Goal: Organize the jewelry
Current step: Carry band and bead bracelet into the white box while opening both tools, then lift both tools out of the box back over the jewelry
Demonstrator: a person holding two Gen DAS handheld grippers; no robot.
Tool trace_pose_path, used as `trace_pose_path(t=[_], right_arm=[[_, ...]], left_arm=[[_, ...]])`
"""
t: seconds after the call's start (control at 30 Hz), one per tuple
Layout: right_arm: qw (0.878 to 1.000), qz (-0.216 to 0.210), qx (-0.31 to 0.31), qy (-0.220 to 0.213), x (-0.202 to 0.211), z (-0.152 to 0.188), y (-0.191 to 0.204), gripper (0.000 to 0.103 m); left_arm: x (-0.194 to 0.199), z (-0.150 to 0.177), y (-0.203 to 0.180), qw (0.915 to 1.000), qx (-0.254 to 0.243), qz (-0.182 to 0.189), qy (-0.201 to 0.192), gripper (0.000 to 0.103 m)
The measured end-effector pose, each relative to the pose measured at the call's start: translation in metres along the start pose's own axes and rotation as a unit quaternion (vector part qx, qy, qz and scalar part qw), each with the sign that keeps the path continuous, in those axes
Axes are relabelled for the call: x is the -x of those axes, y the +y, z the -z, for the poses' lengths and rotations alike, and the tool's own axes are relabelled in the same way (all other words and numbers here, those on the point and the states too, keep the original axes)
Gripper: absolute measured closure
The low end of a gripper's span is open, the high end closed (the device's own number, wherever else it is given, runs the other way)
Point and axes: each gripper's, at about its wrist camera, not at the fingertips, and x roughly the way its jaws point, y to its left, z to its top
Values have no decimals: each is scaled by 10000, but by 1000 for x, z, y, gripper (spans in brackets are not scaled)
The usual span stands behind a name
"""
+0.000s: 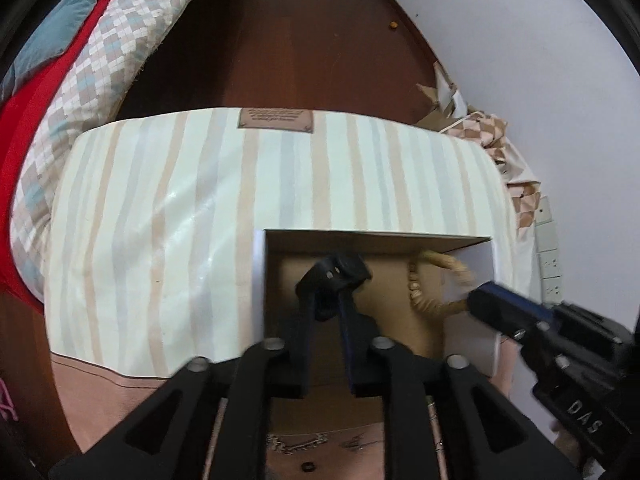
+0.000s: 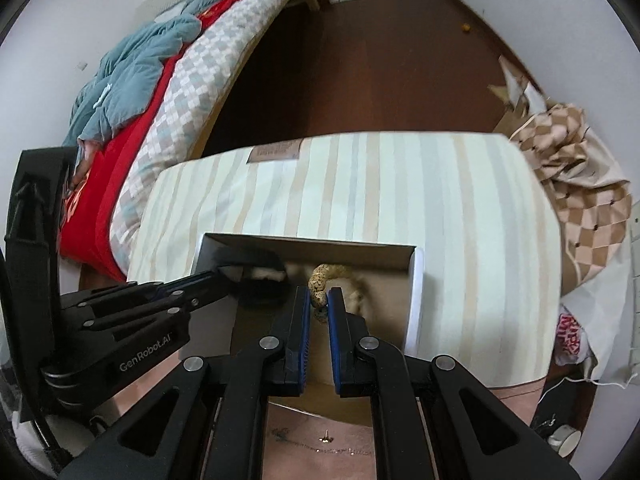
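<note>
An open cardboard box (image 1: 260,272) with white walls stands on the striped table; it also shows in the right wrist view (image 2: 416,300). My left gripper (image 1: 334,276) is inside the box, shut on a black object (image 1: 352,266) with white lining (image 2: 264,274). My right gripper (image 2: 319,300) is shut on a beige beaded bracelet (image 2: 320,276) that hangs into the box; the bracelet shows in the left wrist view (image 1: 416,284) with the right gripper (image 1: 476,304) at its end. Thin chains (image 1: 296,442) and a small earring (image 2: 327,436) lie on the pink surface before the box.
A striped cloth (image 1: 160,208) covers the table. A bed with a checked quilt (image 1: 120,40) stands left across brown floor (image 1: 300,48). A checked fabric bag (image 2: 576,200) and cardboard scraps lie at the right by the wall.
</note>
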Motion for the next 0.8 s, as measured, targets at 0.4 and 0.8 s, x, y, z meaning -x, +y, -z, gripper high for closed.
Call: trace_pose_path(t=[0.4, 0.8], right_arm=[[9961, 845, -55, -236, 32, 22, -10, 48], [9851, 1705, -43, -211, 15, 61, 0, 7]], left_arm=[[34, 5, -10, 9976, -111, -495, -481, 8], [30, 43, 15, 9878, -100, -1367, -733, 0]])
